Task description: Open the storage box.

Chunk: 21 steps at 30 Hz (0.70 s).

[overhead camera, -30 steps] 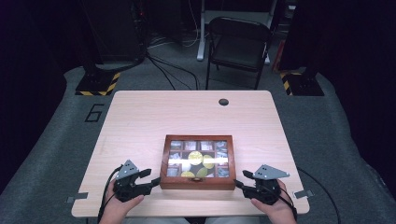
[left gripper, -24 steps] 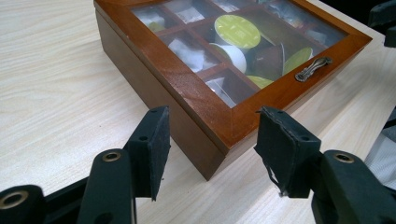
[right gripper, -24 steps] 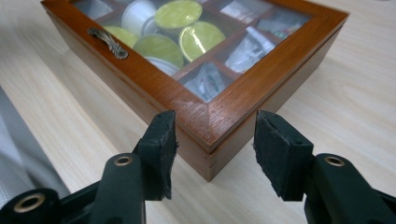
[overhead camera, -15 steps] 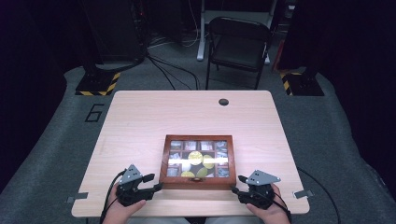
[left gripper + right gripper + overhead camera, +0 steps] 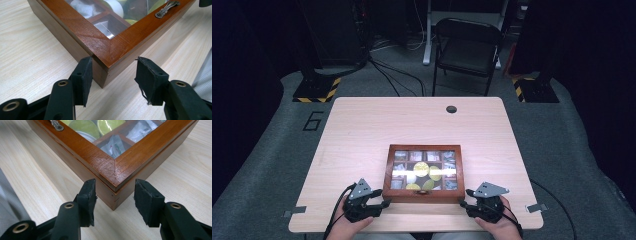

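A light wooden table (image 5: pixel 377 130) seen from above holds a shallow wooden box (image 5: pixel 424 172) with a glass lid, set near the table's front edge, a little right of centre. Through the glass, small compartments show clear packets (image 5: pixel 113 145) along the edges and round yellow-green discs (image 5: pixel 421 169) toward the middle. A small metal handle (image 5: pixel 166 8) sits on the front rail of the lid, which lies closed.

The left gripper (image 5: pixel 384 203), held in a person's hand at the bottom of the high view, points at the box's front left corner. In the left gripper view its two black jaws stand wide apart with that corner between them; the left pad (image 5: pixel 85 77) is touching or nearly touching the box's side, while the other stands clear of it.

The right gripper (image 5: pixel 462 203), held in the other hand, points at the front right corner. In the right gripper view its jaws are also wide apart, straddling that corner, close to the wood on both sides; whether they touch it cannot be told.

Beyond the table a black folding chair (image 5: pixel 468 47) stands on grey floor.
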Each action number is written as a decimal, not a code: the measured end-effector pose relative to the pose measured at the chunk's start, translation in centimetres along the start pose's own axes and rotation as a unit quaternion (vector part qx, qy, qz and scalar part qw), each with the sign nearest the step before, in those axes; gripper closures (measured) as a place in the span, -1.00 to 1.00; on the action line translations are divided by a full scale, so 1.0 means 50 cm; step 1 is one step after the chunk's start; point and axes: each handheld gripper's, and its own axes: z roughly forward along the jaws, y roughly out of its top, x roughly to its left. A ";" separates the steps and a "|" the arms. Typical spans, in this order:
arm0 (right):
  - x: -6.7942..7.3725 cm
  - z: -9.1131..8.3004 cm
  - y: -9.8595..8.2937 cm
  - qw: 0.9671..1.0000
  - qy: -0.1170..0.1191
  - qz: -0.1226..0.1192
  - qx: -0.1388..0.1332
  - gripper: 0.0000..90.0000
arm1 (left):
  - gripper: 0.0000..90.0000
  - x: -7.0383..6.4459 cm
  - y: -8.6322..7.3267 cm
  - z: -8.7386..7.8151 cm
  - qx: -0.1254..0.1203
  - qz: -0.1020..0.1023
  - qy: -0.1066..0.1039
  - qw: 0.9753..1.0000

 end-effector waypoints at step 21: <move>-0.005 0.010 0.001 1.000 0.004 -0.009 0.009 0.15 | 0.16 -0.004 0.000 0.019 0.018 0.000 0.024 1.000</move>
